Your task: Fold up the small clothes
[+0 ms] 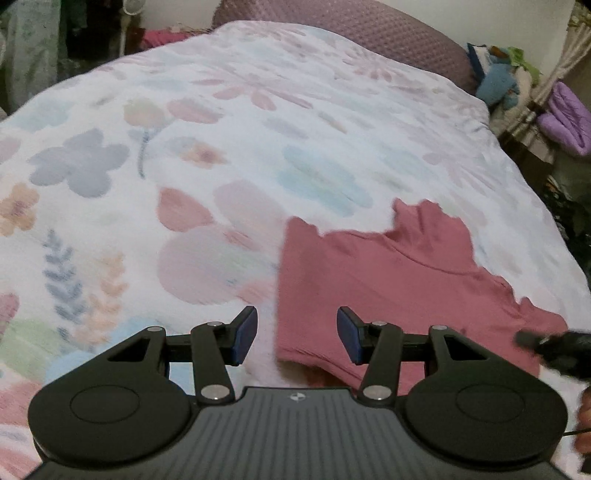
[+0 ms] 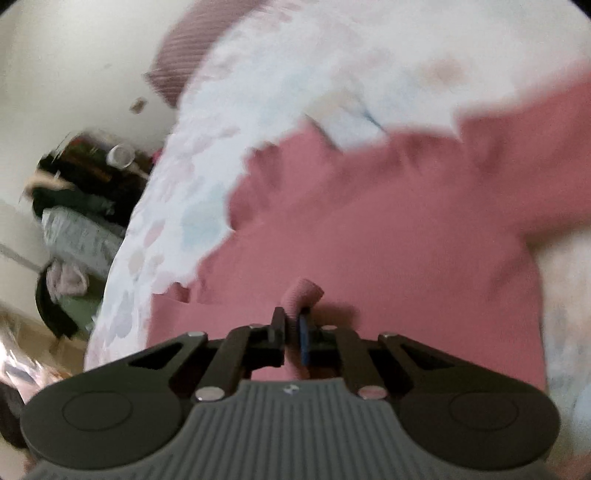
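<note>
A small pink garment (image 1: 391, 280) with scalloped edges lies on the floral bedspread (image 1: 221, 147), right of centre in the left wrist view. My left gripper (image 1: 297, 338) is open and empty, hovering over the garment's near left edge. My right gripper (image 2: 294, 330) is shut on a pinched ribbed fold of the pink garment (image 2: 369, 229), which fills the middle of the blurred right wrist view. The right gripper also shows as a dark shape at the right edge of the left wrist view (image 1: 554, 345).
A mauve quilted headboard (image 1: 351, 33) stands at the far end of the bed. A stuffed blue toy (image 1: 498, 81) and purple bedding (image 1: 569, 118) sit beyond the bed's right edge. Piled clothes and clutter (image 2: 81, 206) lie beside the bed in the right wrist view.
</note>
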The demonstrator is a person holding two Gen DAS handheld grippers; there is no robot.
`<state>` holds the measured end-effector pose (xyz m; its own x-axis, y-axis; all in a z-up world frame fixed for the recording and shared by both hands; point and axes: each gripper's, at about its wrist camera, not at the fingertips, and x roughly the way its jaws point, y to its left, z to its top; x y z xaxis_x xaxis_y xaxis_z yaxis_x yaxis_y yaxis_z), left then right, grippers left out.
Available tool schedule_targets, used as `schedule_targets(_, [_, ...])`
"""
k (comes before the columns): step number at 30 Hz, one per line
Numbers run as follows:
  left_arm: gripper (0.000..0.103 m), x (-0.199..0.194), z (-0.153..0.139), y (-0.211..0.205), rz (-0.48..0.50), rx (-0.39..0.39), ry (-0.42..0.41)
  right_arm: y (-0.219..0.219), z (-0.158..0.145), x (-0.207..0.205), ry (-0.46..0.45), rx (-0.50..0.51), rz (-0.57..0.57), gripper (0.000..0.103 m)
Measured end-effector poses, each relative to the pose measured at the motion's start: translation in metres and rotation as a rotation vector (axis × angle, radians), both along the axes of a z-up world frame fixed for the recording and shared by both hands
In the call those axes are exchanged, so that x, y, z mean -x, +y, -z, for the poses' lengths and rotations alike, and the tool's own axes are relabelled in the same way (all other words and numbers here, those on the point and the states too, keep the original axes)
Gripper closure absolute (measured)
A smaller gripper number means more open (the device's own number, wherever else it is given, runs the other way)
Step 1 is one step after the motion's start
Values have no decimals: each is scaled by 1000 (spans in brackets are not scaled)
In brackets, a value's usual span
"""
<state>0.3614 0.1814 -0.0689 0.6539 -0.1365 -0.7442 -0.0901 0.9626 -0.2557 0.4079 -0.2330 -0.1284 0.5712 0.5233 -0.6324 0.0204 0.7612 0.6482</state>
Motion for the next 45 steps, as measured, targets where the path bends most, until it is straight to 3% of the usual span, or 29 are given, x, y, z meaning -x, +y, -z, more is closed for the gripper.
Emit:
schedule_targets(8, [45, -11, -7, 15, -46, 16, -23, 26, -127, -24, -274, 95, -100, 102])
schedule_targets(11, [45, -16, -3, 14, -38, 25, -18, 3, -147, -28, -303, 136, -66, 102])
schedule_targets(14, [45, -23, 3, 9, -24, 29, -4, -35, -132, -30, -242, 174, 12, 102])
schedule_targets(20, [45, -52, 27, -4, -8, 131, 43, -85, -37, -44, -41, 180, 98, 102])
schedule_targets(24, [45, -80, 46, -11, -28, 182, 91, -100, -5, -50, -21, 139, 138, 102])
schedule_targets(28, [45, -103, 68, -20, -38, 172, 141, -108, 6, -50, -21, 136, 143, 102])
schedule_targets(29, [48, -107, 72, -21, -45, 171, 146, -110, 7, -51, -25, 134, 140, 102])
schedule_targets(31, [68, -113, 80, -20, -52, 200, 143, -111, 8, -54, -25, 143, 126, 102])
schedule_targets(32, [88, -116, 82, -20, -49, 210, 144, -110, 10, -56, -21, 152, 118, 102])
schedule_targets(33, [100, -117, 83, -20, -43, 211, 144, -110, 12, -59, -16, 167, 109, 102])
schedule_targets(36, [101, -111, 69, -26, 3, 149, 64, -108, 14, -61, -19, 195, 89, 102])
schedule_targets(40, [101, -103, 40, -21, 75, 58, -45, -114, 8, -58, -91, 133, 73, 101])
schedule_targets(45, [101, -119, 53, -24, 93, -29, 20, -105, 31, -76, -8, 205, 76, 100])
